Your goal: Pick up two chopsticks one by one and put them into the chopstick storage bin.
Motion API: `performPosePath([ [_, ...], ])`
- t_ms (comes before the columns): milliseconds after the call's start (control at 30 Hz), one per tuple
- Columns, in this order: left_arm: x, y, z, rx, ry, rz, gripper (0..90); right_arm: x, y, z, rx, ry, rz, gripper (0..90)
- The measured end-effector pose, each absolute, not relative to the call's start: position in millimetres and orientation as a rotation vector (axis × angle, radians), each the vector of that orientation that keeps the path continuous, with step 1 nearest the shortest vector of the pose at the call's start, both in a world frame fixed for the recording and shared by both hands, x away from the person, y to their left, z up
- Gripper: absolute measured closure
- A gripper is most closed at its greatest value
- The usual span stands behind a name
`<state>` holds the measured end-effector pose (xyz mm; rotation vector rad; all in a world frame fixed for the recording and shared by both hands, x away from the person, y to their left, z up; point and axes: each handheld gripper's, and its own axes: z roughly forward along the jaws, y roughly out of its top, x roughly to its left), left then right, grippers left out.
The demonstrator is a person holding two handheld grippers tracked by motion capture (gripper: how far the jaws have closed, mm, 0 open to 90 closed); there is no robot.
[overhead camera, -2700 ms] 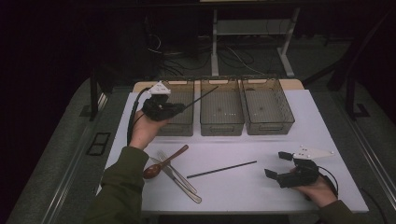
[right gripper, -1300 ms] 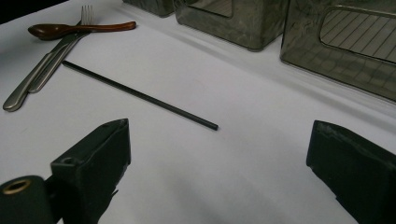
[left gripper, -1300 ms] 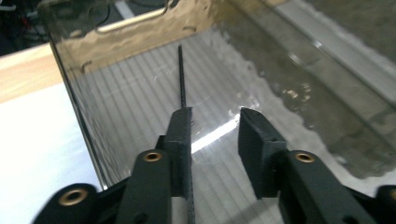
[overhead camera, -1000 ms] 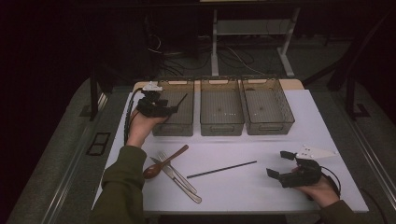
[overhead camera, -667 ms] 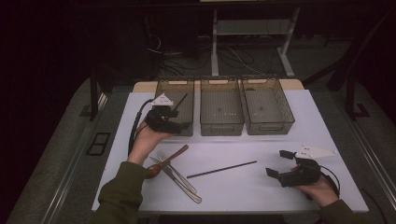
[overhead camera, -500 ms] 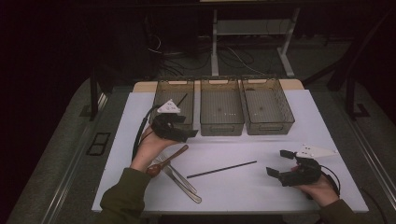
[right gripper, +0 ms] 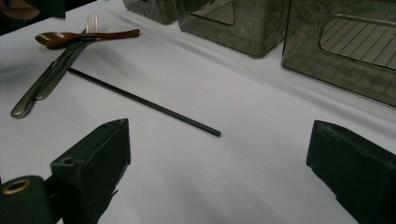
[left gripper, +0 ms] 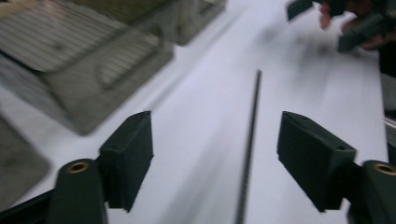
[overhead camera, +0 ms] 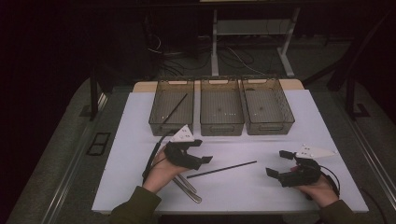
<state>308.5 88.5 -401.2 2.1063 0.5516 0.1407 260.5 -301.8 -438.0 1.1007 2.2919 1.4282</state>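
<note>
A lab-type recording station is showing: loose cables (overhead camera: pixel 243 56) and a metal stand (overhead camera: pixel 215 42) are lying behind the white table (overhead camera: pixel 322 126), surrounded by darkness.

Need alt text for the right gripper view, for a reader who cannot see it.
The open right tool frames a thin black rod lying on the white table. A brown spoon and fork lie far left; mesh bins line the top.

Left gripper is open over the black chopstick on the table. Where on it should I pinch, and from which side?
Judging by its pose, pinch the black chopstick near its left end, coming straight down with the left gripper. It lies flat and alone on the white table, thin and straight, so the jaws should straddle it crosswise; in the left gripper view it already runs between them. Stay clear of the fork and spoon beside that end.
</note>
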Motion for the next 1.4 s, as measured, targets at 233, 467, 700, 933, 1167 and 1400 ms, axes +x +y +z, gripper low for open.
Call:
performPosePath([
  [233, 291.0, 76.8, -418.7, 2.15, 0.492, 0.127, 53.0, 260.9, -302.1, -438.2, 1.11, 2.289, 1.431, 5.7],
  [467, 296.0, 72.4, -433.8, 2.204, 0.464, 0.074, 69.3, 260.8, -301.7, -438.6, 1.098, 2.297, 1.425, 5.7],
  [700, 300.5, 66.5, -444.0, 2.266, 0.456, 0.062, 76.0, 260.6, -300.9, -439.0, 1.095, 2.306, 1.419, 5.7],
  [933, 304.5, 64.2, -449.3, 2.286, 0.458, 0.048, 78.8, 260.8, -301.2, -438.9, 1.093, 2.304, 1.421, 5.7],
  [1167, 305.7, 63.3, -451.2, 2.294, 0.449, 0.038, 82.9, 260.3, -301.4, -438.6, 1.093, 2.302, 1.421, 5.7],
  [1400, 306.4, 62.9, -450.8, 2.298, 0.44, 0.034, 84.8, 260.4, -301.2, -438.7, 1.091, 2.302, 1.419, 5.7],
])
